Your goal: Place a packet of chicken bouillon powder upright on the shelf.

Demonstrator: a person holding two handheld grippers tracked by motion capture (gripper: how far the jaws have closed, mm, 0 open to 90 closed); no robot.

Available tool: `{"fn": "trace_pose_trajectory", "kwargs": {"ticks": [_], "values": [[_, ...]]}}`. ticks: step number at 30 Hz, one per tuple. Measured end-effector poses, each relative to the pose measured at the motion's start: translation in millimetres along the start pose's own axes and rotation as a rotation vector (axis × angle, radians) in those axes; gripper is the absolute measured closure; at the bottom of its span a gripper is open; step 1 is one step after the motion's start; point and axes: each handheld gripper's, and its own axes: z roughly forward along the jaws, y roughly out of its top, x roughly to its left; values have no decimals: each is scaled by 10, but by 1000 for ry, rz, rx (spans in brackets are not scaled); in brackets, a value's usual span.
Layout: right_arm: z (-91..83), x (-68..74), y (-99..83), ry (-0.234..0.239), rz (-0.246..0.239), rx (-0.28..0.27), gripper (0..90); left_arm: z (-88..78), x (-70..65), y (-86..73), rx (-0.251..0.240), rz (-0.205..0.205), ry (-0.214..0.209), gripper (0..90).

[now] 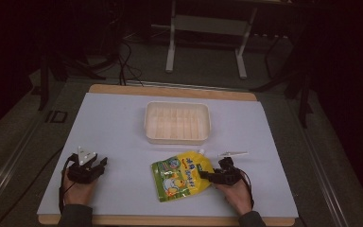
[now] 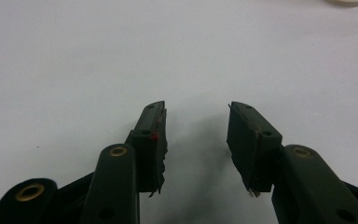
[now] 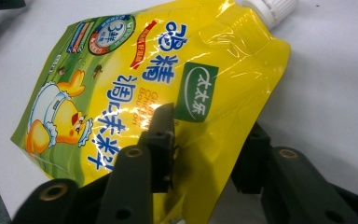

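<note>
Between right gripper (image 3: 205,140) jaws — seemingly — pouch (image 3: 135,93)

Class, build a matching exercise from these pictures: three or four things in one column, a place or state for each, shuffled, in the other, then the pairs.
Things:
1. yellow pouch
2. white tray
3. left gripper
4. right gripper

States:
A. open over bare table
B. empty, at the far middle
C. fingers around the pouch edge
D. lying flat, cap pointing away from the person

Pairs: 1-D, 2-B, 3-A, 4-C
</note>
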Motion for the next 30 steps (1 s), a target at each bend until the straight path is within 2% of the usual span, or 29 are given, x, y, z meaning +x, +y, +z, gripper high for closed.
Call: {"fn": "trace_pose_trajectory", "kwargs": {"ticks": [7,14,17,21,24,30], "values": [[75,41,48,19,-6,11,735,-2,4,0,1,-1,-2,574],[64,123,116,18,-52,9,882,-1,3,1,0,1,-1,574],[60,165,140,-1,-80,18,894,-1,3,1,1,-1,0,573],[34,222,178,-24,-80,22,896,-1,3,1,0,-5,1,573],[3,266,210,-35,-110,15,897,-2,5,1,1,-4,2,572],[-50,330,288,-30,-130,-2,898,-4,6,0,0,-6,3,568]]}}
